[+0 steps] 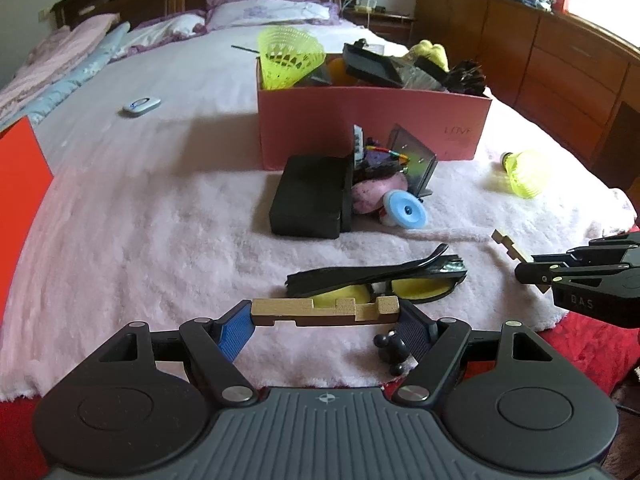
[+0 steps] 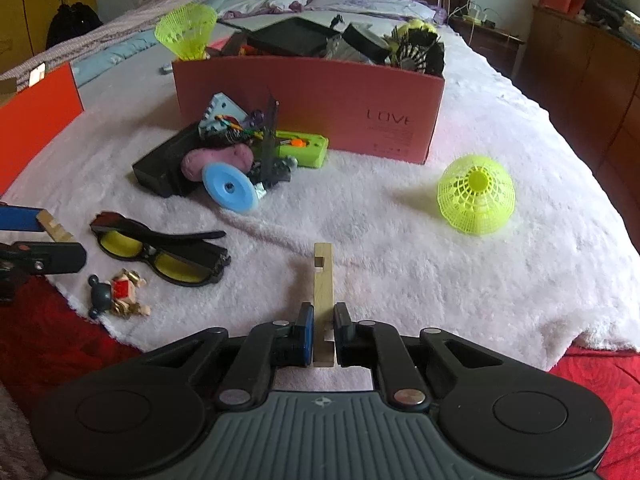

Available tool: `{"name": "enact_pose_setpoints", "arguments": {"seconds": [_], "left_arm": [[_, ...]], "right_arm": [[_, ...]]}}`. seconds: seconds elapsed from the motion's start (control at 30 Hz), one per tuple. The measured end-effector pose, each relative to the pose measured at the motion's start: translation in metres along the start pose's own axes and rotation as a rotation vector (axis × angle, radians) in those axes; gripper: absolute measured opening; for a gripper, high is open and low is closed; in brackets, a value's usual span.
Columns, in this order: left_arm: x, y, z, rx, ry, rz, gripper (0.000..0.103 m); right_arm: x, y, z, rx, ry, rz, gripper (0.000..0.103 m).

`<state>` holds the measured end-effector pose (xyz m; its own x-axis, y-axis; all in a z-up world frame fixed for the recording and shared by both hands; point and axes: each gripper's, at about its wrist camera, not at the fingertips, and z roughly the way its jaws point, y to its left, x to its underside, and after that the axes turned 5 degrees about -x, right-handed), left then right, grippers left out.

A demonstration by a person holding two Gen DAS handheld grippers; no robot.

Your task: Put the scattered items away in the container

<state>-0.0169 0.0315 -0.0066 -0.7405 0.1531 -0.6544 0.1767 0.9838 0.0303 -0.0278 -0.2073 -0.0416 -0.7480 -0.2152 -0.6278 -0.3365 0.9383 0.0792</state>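
Observation:
My left gripper (image 1: 326,320) is shut on a notched wooden bar (image 1: 326,311), which lies crosswise between its pads. My right gripper (image 2: 323,332) is shut on a second notched wooden bar (image 2: 322,280) that points forward along its fingers. Both hover over the near edge of a white fleece blanket (image 2: 380,248). The pink cardboard box (image 1: 372,120) (image 2: 304,100) stands further back, heaped with items. Black sunglasses with yellow lenses (image 1: 380,280) (image 2: 160,248) lie just ahead of the left gripper. A small toy figure (image 1: 390,348) (image 2: 116,292) lies beside them.
A pile sits before the box: a black case (image 1: 312,196), a blue disc (image 2: 228,188), a green item (image 2: 302,148). A yellow shuttlecock (image 2: 476,200) lies to the right. An orange panel (image 1: 20,200) stands at left, a wooden dresser (image 1: 560,60) at right.

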Motion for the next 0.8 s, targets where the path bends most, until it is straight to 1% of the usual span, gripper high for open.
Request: {"name": "enact_pose_setpoints", "arguments": {"seconds": [0.13,0.37,0.67,0.8], "left_arm": [[-0.006,-0.002,-0.001,0.010,-0.010,0.003,0.076],[-0.027,-0.008,-0.004,0.024,-0.049,0.014,0.076],[-0.060,-0.022,-0.005,0.040,-0.087,0.058,0.076],[-0.075,-0.028,-0.005,0.025,-0.116,0.091,0.076]], "right_arm": [[-0.007,0.000,-0.006,-0.020,-0.023,0.009,0.012],[-0.024,0.001,-0.013,-0.028,-0.063,0.001,0.012],[-0.045,-0.006,-0.020,-0.059,-0.104,-0.001,0.012],[-0.058,-0.008,-0.021,-0.061,-0.127,-0.020,0.012]]}}
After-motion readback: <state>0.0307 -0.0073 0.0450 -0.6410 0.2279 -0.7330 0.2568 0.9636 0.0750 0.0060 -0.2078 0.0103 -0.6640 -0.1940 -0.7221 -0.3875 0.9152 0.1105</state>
